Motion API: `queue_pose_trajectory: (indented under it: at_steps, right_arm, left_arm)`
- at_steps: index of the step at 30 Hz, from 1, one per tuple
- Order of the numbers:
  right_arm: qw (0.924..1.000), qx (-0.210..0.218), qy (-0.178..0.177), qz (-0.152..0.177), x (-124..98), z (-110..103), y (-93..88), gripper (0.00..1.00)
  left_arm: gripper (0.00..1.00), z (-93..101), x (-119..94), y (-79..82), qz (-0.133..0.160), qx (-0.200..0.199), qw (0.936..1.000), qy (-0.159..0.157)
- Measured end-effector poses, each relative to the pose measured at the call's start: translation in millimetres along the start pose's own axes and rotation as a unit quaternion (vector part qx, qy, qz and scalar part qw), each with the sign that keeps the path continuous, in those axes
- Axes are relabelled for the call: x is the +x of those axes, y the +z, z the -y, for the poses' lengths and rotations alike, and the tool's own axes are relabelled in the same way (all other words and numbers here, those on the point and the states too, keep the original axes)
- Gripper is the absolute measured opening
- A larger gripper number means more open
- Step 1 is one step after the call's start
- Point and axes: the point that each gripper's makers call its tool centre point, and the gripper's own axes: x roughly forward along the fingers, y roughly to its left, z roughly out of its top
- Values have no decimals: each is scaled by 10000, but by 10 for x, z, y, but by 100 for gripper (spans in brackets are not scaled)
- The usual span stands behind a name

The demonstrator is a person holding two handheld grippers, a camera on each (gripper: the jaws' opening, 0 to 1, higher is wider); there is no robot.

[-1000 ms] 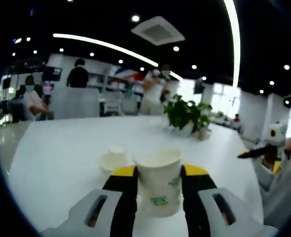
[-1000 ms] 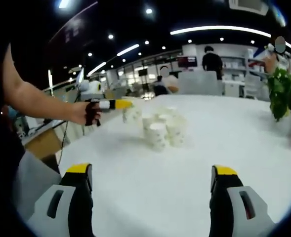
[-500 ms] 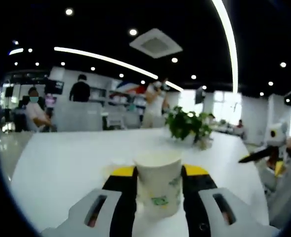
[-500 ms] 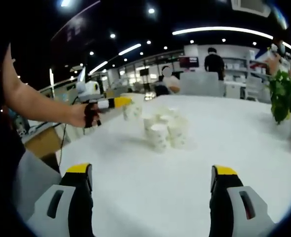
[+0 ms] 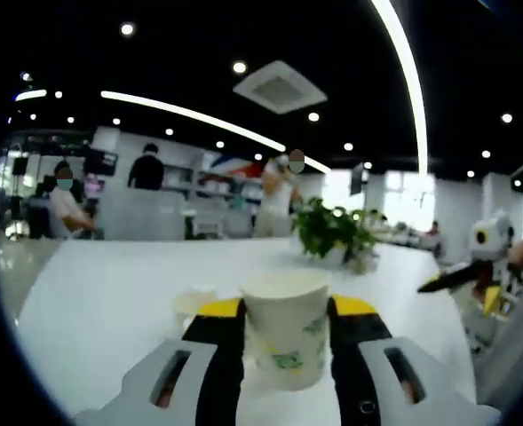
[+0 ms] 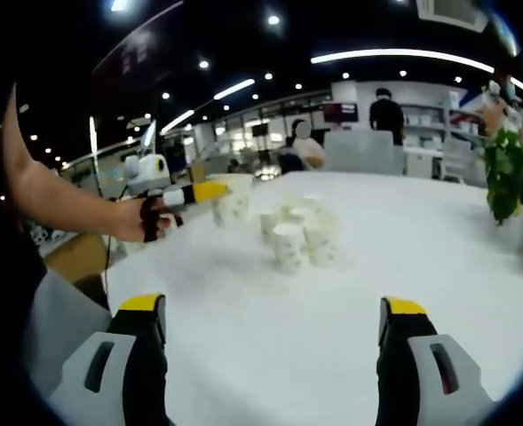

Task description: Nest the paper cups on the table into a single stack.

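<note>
Fingers (image 5: 230, 346) of left gripper (image 5: 283, 342) clamped on cup (image 5: 285, 333); right gripper (image 6: 274, 342) spread wide. Best lowered squarely into cups (image 6: 298, 238) at twelve o'clock.

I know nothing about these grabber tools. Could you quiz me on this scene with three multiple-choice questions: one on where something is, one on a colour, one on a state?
1. Where is the plant?
A. on the table
B. on the floor
C. on a shelf

2. What colour are the jaw tips?
A. red
B. yellow
C. blue

3. What is the left gripper doing?
A. open, holding nothing
B. shut on a cup
C. shut on a leaf

Answers:
1. A, the plant stands on the white tabletop.
2. B, both grippers' black jaws end in yellow.
3. B, the jaws press the cup's sides; the right gripper is open.
</note>
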Motion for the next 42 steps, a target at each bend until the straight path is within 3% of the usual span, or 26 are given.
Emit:
queue_pose_trajectory:
  at_steps: [15,31,42]
  right_arm:
    - [10000,-27,30,-19,3,-66,-10,98]
    - [10000,-61,40,-26,-4,-93,-3,98]
    - [10000,-65,57,-24,-15,-134,-12,98]
  left_arm:
    - [36,310,-162,-130,30,84,9999,-144]
    - [36,575,-389,-126,146,144,9995,-223]
    - [36,841,-486,-92,256,99,9985,-464]
